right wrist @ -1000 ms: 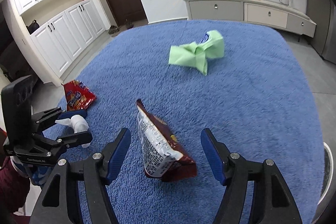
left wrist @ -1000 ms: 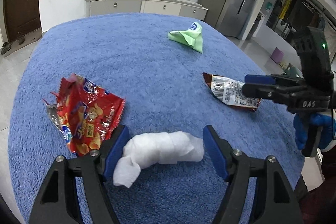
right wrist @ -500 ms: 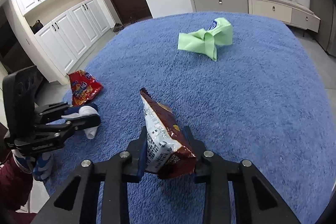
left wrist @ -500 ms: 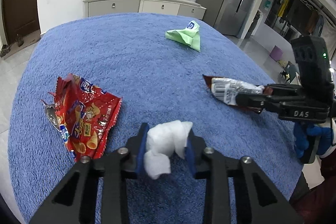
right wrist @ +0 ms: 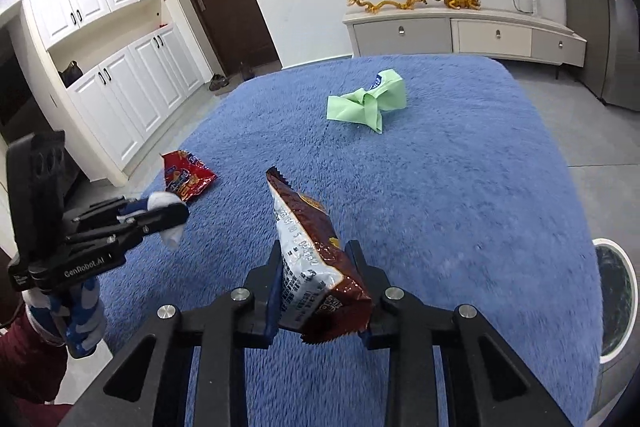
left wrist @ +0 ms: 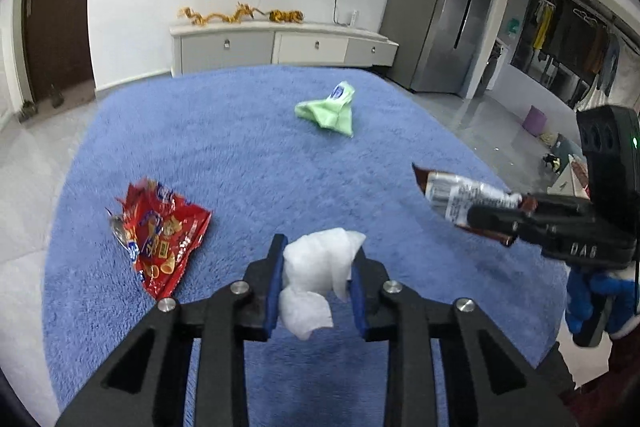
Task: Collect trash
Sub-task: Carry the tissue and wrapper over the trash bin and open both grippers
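My left gripper (left wrist: 318, 267) is shut on a crumpled white tissue (left wrist: 316, 279) and holds it above the blue carpet (left wrist: 240, 147). My right gripper (right wrist: 316, 267) is shut on a brown snack wrapper (right wrist: 312, 251), also lifted off the carpet. In the left wrist view the wrapper (left wrist: 460, 197) sticks out of the right gripper (left wrist: 500, 217) at the right. In the right wrist view the left gripper (right wrist: 160, 213) holds the tissue (right wrist: 164, 201) at the left. A red snack bag (left wrist: 160, 235) and a green wrapper (left wrist: 328, 111) lie on the carpet.
A white round bin (right wrist: 616, 295) stands at the carpet's right edge in the right wrist view. A low white sideboard (left wrist: 280, 47), a grey fridge (left wrist: 444, 15) and white cabinets (right wrist: 120, 75) line the walls beyond the carpet.
Both grippers closed, the left on the tissue and the right on the brown wrapper, and both have since lifted their items off the carpet.
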Demonstrator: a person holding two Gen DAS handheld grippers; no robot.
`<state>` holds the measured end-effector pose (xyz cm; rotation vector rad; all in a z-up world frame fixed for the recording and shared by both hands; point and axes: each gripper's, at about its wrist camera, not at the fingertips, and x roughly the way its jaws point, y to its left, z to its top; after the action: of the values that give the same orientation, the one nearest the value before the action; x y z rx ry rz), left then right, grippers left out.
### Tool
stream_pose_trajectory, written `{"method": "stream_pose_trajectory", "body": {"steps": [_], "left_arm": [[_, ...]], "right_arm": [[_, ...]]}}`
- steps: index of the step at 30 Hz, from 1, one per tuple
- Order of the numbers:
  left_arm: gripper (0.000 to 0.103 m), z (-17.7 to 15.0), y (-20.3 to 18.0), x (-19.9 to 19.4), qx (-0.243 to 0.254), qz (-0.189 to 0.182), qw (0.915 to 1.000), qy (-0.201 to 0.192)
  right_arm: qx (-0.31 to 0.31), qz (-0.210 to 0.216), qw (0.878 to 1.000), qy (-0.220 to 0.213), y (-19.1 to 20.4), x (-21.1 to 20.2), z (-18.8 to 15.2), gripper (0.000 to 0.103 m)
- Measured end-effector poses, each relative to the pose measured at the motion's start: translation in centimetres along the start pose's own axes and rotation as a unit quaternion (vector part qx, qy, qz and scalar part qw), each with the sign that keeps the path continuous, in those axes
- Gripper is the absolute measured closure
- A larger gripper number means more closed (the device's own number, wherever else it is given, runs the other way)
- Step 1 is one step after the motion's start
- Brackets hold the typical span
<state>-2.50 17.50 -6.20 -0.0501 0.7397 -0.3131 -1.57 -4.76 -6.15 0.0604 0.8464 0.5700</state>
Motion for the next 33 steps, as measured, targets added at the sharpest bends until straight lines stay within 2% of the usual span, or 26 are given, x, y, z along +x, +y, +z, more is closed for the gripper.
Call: {"method": "stream_pose_trajectory", "body": {"steps": [6,17,33], "left_arm": [[0.076,0.9,-3.0,-1.6,0.007,0.028,0.9993,-0.023],[0.076,2.1,-8.6,-2.4,0.062,0.067,0.9949,-0.044],[0.076,4.5,-13.1,1.8,0.111,0.064,0.9916,-0.019]], "right_arm": [[0.007,-0.018,1.000,-0.016,-0.6,-2.7,-1.3,0.076],[0.049,-0.057,0.996,-0.041,-4.0,-6.2,-3.3,0.076],[0.101,-0.087,0.989,-0.058,-9.3,-8.3,-5.2,0.076]]}}
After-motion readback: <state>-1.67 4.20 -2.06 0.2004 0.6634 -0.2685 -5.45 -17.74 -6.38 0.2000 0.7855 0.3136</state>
